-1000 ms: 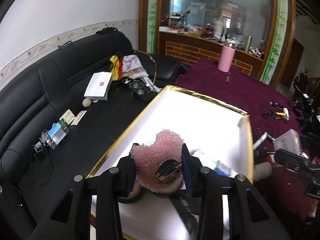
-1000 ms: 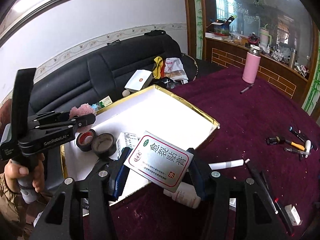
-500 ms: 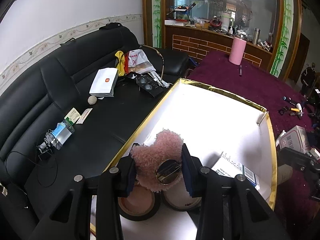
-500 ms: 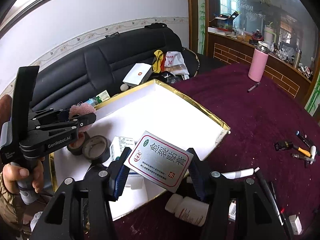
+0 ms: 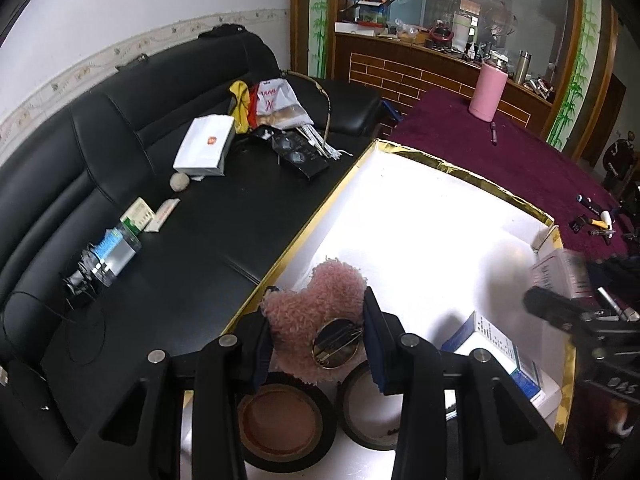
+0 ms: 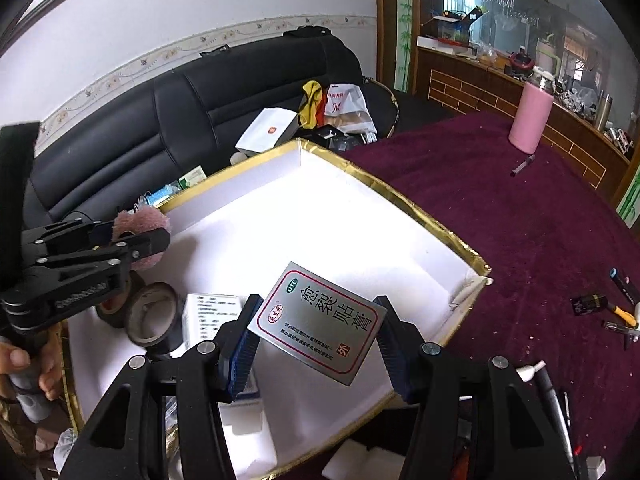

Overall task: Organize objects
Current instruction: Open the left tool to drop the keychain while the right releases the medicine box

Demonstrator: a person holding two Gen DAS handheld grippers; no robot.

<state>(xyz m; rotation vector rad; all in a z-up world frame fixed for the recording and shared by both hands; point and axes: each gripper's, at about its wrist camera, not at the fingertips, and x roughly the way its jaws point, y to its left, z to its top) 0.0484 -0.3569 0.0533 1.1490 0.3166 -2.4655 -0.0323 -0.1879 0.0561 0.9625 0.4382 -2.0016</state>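
Note:
My left gripper (image 5: pixel 316 340) is shut on a fluffy pink heart with a round metal clasp (image 5: pixel 320 324), held just above two rolls of black tape (image 5: pixel 280 428) inside the white box with a gold rim (image 5: pixel 400 220). The same gripper (image 6: pixel 132 240) and pink heart (image 6: pixel 140 220) show at the left of the right wrist view. My right gripper (image 6: pixel 318 344) is shut on a silver medicine box with a red border (image 6: pixel 320 320), tilted, over the near side of the white box (image 6: pixel 320 220). A white-and-blue carton (image 6: pixel 210 314) lies inside beside the tape.
A black sofa (image 5: pixel 120 160) runs along the box's left with a white carton (image 5: pixel 206 146), bags and small packets. The maroon tablecloth (image 6: pixel 540 220) carries a pink flask (image 6: pixel 530 116), pens and small tools (image 6: pixel 612 308). A hand (image 6: pixel 24 364) grips the left handle.
Both grippers have moved forward and down over the white box, each still holding its object. The tape rolls and the carton now lie closer beneath them.

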